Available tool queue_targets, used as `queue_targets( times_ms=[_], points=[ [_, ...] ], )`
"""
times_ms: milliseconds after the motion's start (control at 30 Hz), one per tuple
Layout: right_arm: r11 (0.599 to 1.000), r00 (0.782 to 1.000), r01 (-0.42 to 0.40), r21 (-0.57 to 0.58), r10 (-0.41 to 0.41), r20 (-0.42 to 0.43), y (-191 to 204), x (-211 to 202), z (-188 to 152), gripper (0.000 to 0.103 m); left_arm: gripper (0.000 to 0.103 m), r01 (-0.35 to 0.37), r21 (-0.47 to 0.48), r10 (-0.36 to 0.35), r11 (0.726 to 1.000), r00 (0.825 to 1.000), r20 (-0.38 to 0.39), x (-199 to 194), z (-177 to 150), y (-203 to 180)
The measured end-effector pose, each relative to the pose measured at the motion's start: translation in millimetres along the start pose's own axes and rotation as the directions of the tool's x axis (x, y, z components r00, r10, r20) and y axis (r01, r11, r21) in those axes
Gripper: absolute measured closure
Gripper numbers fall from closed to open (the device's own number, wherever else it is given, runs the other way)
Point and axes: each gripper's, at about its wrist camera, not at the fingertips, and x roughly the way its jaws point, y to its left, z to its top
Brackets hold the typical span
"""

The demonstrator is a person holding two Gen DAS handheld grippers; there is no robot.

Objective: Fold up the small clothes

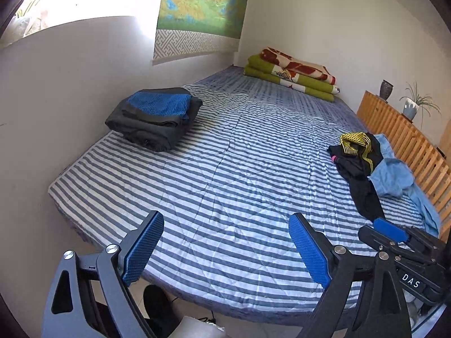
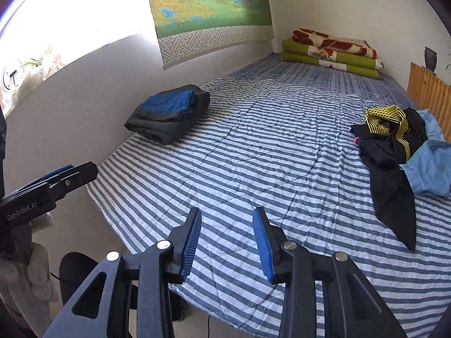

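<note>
The left gripper (image 1: 225, 248) stood with its jaws wide apart and nothing between them, hanging over the near edge of the striped bed (image 1: 225, 169). The right gripper (image 2: 227, 242) was narrower, its blue pads parted by a modest gap, and it too was empty.

The clothes not yet folded lay in a loose heap (image 2: 394, 146) at the right side of the bed, beside the wooden slatted rail (image 2: 428, 87): a black garment with a yellow-and-black patterned band, and a light blue piece partly under it. At the left side, near the wall, a folded stack (image 2: 169, 112) of dark grey and blue cloth sat neat and well apart from the heap.

The heap looked soft, light and limp; it would likely sag and drag rather than keep a shape, and the pieces seemed tangled, so lifting one might pull another along. A fair place to take hold was probably the yellow band, which looked thicker than the black cloth, though how the garments overlapped could not be told from here.

Readable writing: "DAS" on the right gripper's body as seen from the left wrist, and "GenRobot.AI" on the left gripper's body as seen from the right wrist.
</note>
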Motion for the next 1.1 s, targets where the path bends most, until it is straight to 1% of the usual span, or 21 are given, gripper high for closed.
queue_targets(
  times_ms=[67,100,200,300,333,433,467,533,600,667,833,1000,1100],
  points=[
    [1.000,1.000,0.030,0.004,-0.030,0.006,-4,-6,-10,0.058,0.010,-0.006,0.005,0.006,1.000,1.000,-0.010,1,-8,-3],
    [0.999,0.999,0.040,0.008,-0.040,0.013,-6,-9,-14,0.057,0.010,-0.004,0.004,0.004,1.000,1.000,-0.018,2,-12,-3],
    [0.999,0.999,0.047,0.006,-0.048,0.016,-9,-12,-22,0.056,0.010,-0.006,0.010,0.006,1.000,0.999,-0.034,7,-15,-4],
    [0.998,0.997,0.063,-0.002,-0.063,0.033,-7,-10,-22,0.056,0.010,-0.038,0.019,0.038,0.999,0.999,-0.029,13,-15,-2],
    [0.998,0.997,0.070,-0.004,-0.070,0.041,-6,-8,-21,0.054,0.009,-0.041,0.015,0.042,0.999,0.999,-0.031,16,-15,-1],
    [0.997,0.995,0.083,-0.008,-0.082,0.060,-6,-2,-22,0.040,0.009,-0.045,-0.005,0.044,0.999,0.998,-0.047,25,-15,5],
    [0.996,0.994,0.088,-0.014,-0.087,0.066,-5,0,-24,0.038,0.009,-0.048,-0.006,0.048,0.999,0.997,-0.054,28,-16,5],
    [0.993,0.991,0.114,-0.032,-0.111,0.070,-4,5,-26,0.037,0.009,-0.052,-0.008,0.051,0.999,0.996,-0.068,35,-16,7],
    [0.992,0.991,0.116,-0.041,-0.113,0.067,-3,9,-27,0.034,0.009,-0.049,-0.006,0.048,0.999,0.996,-0.080,41,-16,8],
    [0.994,0.993,0.099,-0.036,-0.096,0.071,-2,14,-29,0.026,0.009,-0.054,0.002,0.054,0.999,0.995,-0.087,45,-17,8],
    [0.994,0.994,0.098,-0.045,-0.095,0.056,1,24,-35,0.025,0.009,-0.062,0.008,0.063,0.998,0.993,-0.099,56,-19,8],
    [0.988,0.986,0.149,-0.045,-0.145,0.083,-1,22,-38,0.025,0.009,-0.051,0.028,0.054,0.998,0.993,-0.105,63,-17,2],
    [0.987,0.983,0.161,-0.017,-0.159,0.094,-8,19,-36,0.025,0.009,-0.048,0.033,0.051,0.998,0.993,-0.106,67,-17,-1]
  ],
)
